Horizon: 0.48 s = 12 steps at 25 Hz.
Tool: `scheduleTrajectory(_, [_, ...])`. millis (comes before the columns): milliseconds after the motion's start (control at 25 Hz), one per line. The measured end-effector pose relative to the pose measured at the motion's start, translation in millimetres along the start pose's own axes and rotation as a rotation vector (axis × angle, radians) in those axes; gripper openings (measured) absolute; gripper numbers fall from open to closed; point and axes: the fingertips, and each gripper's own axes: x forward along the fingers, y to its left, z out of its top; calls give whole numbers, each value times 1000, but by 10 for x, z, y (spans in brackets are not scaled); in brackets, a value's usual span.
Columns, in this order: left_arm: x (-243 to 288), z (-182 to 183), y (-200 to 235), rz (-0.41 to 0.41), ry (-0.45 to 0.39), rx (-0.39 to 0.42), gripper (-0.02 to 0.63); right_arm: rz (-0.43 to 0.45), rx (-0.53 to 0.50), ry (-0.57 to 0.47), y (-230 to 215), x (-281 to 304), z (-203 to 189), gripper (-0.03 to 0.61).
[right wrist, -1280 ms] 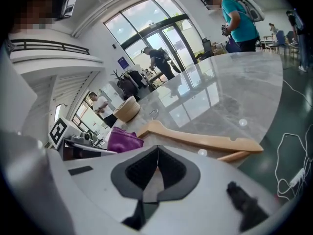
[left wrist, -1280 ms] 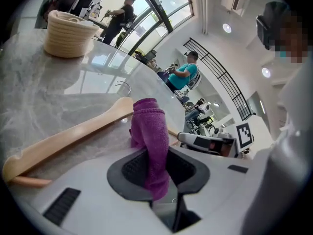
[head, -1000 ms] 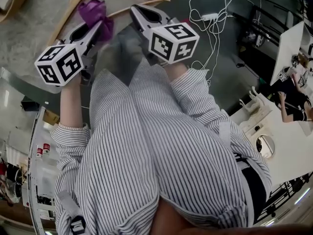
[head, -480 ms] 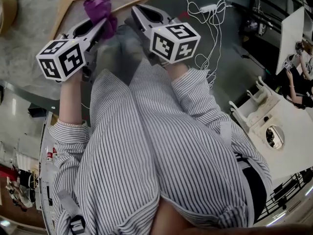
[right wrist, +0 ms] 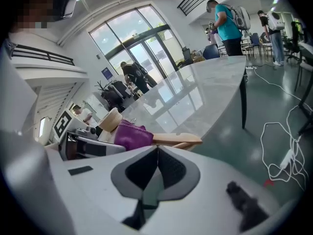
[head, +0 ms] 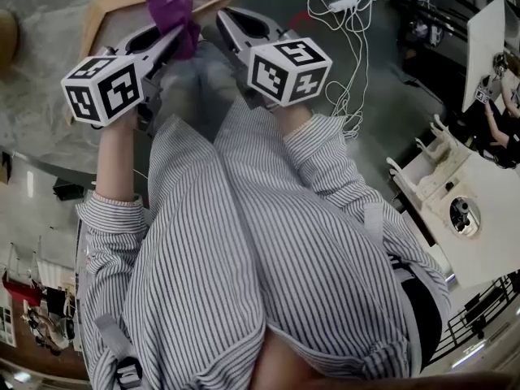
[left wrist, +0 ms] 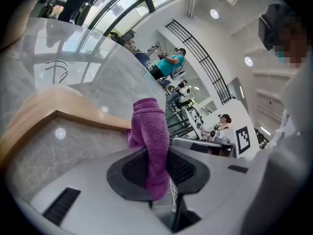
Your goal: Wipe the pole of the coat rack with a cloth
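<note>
Where the left gripper [left wrist: 156, 155] clamps, the cloth [left wrist: 149, 124] sits pinched.

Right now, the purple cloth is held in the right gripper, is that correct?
No. The purple cloth is held in the left gripper, not the right gripper; the left gripper view shows its jaws closed on the cloth.

White cables [head: 356, 26] on grey floor [head: 392, 124]

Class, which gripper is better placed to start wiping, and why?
Left. The left gripper clamps the purple cloth close to the wooden hanger; the right gripper is shut on nothing.
</note>
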Motion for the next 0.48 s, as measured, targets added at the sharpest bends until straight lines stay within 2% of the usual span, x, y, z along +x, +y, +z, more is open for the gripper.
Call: scheduleTrajectory(480, [473,117,-217,-61,42,35,98,-35,31,-30,-260,-121,51,15])
